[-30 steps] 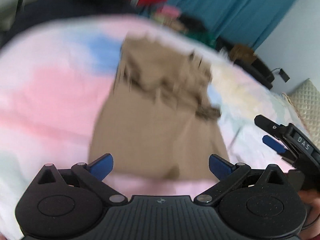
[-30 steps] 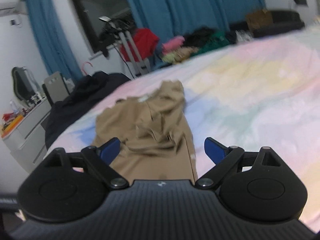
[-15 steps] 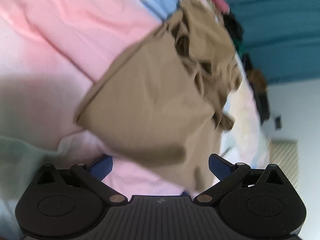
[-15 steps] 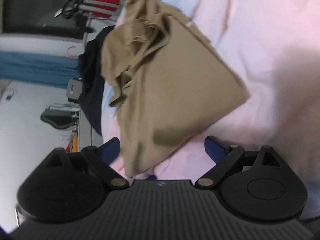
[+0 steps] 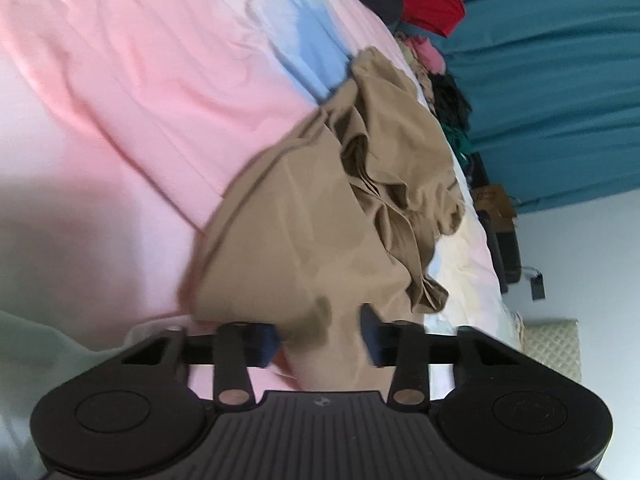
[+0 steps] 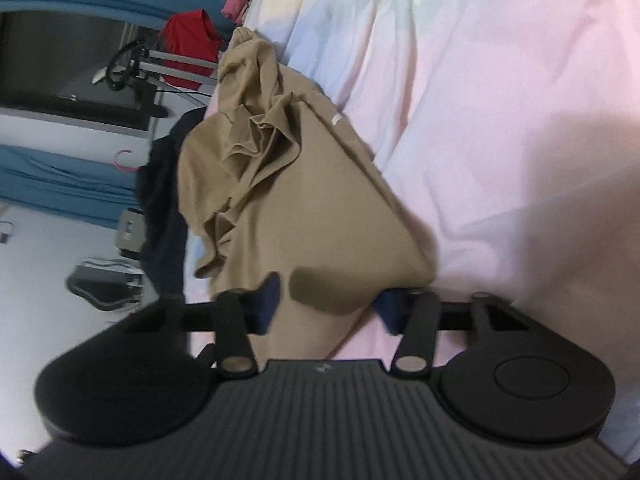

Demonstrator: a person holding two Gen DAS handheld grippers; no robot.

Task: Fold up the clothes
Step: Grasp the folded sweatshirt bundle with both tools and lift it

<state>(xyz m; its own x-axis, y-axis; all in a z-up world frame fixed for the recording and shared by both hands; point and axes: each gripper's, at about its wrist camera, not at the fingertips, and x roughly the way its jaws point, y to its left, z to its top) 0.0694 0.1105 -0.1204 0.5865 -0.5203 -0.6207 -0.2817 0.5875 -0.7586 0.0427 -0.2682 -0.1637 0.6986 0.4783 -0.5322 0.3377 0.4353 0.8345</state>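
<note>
A tan garment [image 5: 320,216] lies on the pastel bedsheet [image 5: 120,100], flat at its near end and crumpled at its far end. My left gripper [image 5: 320,338] has its blue pads on either side of the garment's near hem, partly closed with a gap still between them. In the right wrist view the same garment [image 6: 304,208] runs between the blue pads of my right gripper [image 6: 326,306], which are also partly closed around the hem's other corner. Both views are tilted sideways.
The bedsheet also shows in the right wrist view [image 6: 500,100]. Beyond the bed hang blue curtains [image 5: 560,80], with a red garment [image 6: 192,44] on a rack and a pile of clothes [image 5: 440,76]. A dark garment [image 6: 164,200] lies at the bed's edge.
Both grippers dropped down to the garment's near hem and rolled sideways. Their jaws have narrowed from wide open to partly closed around the fabric.
</note>
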